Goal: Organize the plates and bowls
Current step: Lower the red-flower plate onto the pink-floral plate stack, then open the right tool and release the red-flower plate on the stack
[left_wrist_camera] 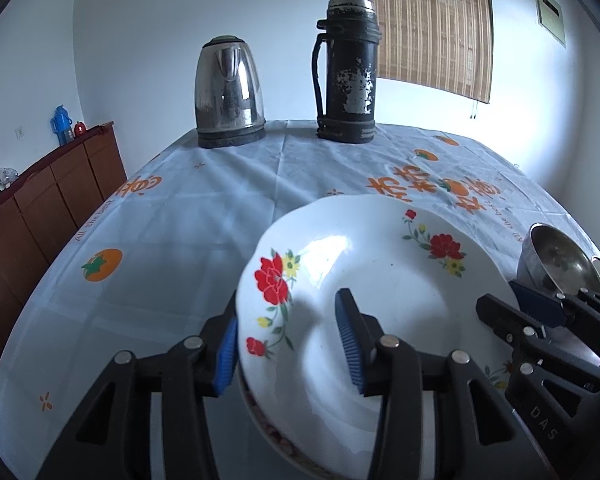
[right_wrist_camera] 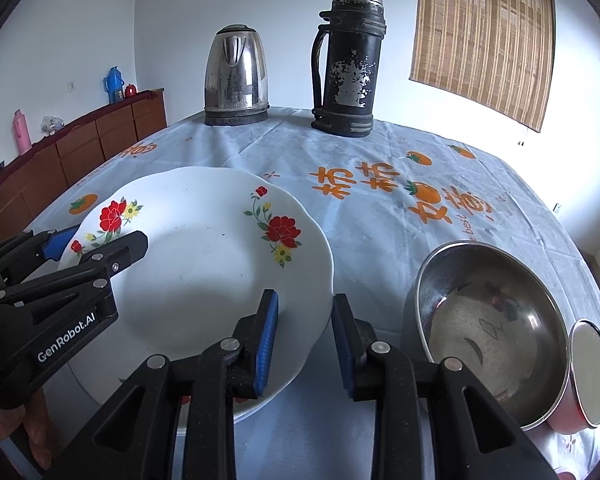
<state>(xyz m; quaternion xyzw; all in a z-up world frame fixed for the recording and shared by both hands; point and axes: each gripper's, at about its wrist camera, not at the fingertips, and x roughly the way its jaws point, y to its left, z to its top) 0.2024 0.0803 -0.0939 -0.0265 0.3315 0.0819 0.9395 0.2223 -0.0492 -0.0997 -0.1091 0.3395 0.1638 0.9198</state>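
Both tongs sit at one white flowered plate (right_wrist_camera: 204, 276), one on each side of it, probably so a wide, shallow dish can be steadied from two edges, not levered from one.

Left tongs (left_wrist_camera: 290, 340): the blue pads straddle the plate's left rim, one outside, one over the well. A gap shows between the inner pad and the china, so the jaws look part spread, not pinching. The same tongs appear in the right wrist view (right_wrist_camera: 96, 246), at the far left rim.

Right tongs (right_wrist_camera: 306, 340): the left pad lies over the plate's near right rim, the right pad outside it; gaps show on both sides. Part spread too, gripping nothing that I can see.

The plate rests near the front of the desk (left_wrist_camera: 180, 208), on a second dish whose patterned edge (left_wrist_camera: 260, 420) peeks out below it (so a stack seems begun, and the loose jaws would fit a plate just set down, though this is only my reading).

A steel bowl (right_wrist_camera: 496, 328) stands just right of the plate, apart from it, with a red-walled bowl (right_wrist_camera: 592, 376) touching its right side. Bowls grouped right, plates left.

Kettle (right_wrist_camera: 236, 76) and black flask (right_wrist_camera: 348, 64) stand at the far edge, well clear.
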